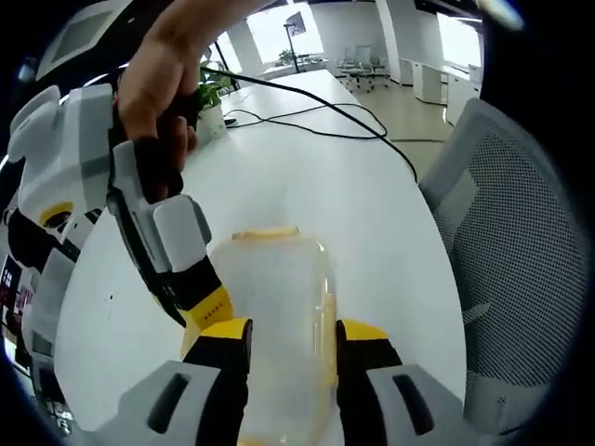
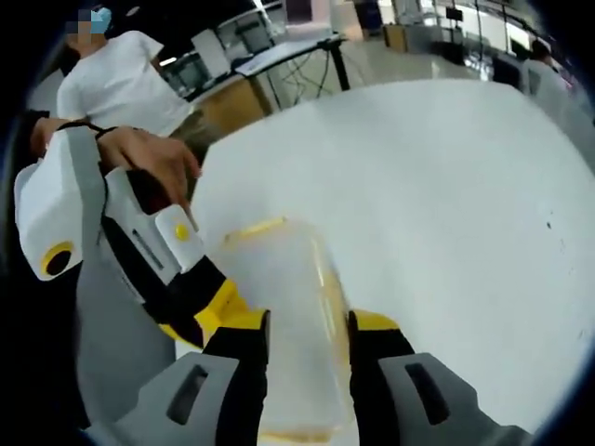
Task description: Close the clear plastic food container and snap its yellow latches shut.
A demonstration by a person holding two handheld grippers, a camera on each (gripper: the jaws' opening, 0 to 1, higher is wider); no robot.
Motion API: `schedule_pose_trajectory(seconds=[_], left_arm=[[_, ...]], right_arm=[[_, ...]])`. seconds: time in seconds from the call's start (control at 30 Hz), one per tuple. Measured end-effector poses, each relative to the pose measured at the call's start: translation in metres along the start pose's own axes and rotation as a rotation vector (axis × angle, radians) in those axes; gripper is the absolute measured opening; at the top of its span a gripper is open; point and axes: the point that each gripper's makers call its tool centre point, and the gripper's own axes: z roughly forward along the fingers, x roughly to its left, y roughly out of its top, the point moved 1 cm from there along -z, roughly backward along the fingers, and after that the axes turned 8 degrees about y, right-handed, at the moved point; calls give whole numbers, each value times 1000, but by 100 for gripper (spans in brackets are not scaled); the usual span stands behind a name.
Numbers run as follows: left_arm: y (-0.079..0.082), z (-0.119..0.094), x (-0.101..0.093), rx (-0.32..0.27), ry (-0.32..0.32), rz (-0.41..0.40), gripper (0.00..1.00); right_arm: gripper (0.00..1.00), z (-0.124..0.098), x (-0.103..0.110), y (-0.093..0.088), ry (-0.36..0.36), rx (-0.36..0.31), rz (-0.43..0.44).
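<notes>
A clear plastic container with yellow latches lies lengthwise on the white table, lid on top. One yellow latch shows at its far end, and a yellow strip runs along its right side. My left gripper stands over the near end, jaws apart, the left jaw overlapping the lid. In the right gripper view the same container runs away from my right gripper, whose jaws are also apart above it. Each gripper's yellow tip meets the container's left edge in the other's view: right gripper, left gripper.
Black cables and a small potted plant lie at the table's far end. A grey mesh chair stands against the right edge. A hand holds the right gripper. A person in a white shirt stands behind the left gripper.
</notes>
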Motion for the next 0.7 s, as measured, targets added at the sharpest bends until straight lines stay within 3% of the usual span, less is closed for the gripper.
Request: schedule_pose_trajectory(seconds=[0.03,0.7], left_arm=[[0,-3,-5,-8,-37,-35,39],[-11,-26,20,-4,74,-235,45]], right_arm=[[33,-2,0,-3,-20,4,-19],[43,-35,14,-20,-133,-74,-40]])
